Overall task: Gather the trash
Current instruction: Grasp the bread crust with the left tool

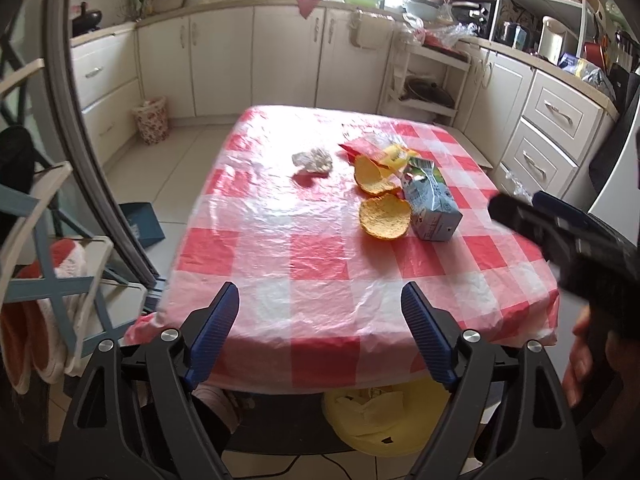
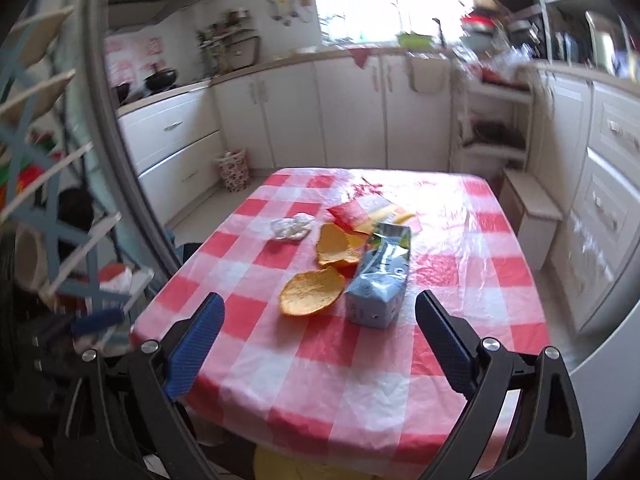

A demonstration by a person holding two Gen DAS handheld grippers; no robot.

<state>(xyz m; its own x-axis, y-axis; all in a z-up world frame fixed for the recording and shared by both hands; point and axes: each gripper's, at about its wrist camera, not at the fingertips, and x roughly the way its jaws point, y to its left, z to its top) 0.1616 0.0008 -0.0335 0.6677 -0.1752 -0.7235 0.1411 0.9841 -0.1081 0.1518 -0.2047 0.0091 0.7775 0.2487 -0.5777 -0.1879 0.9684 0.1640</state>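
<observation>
Both tongs, left tongs (image 1: 320, 304) and right tongs (image 2: 320, 316), hang released over the bench (image 1: 280, 264); milk carton (image 2: 378, 286) sits at twelve o'clock, untouched.

Nothing legible from where I hold my tongs. Blue carton (image 1: 432, 208) on checked tablecloth (image 1: 304, 264) carries small print on side and end faces, too fine and blurred for me to read. Red and yellow wrapper (image 1: 384, 152) behind it shows dark marking on yellow part, unreadable. Pinkish sheets (image 2: 132, 46) on wall near stove: no words I can make out.
</observation>
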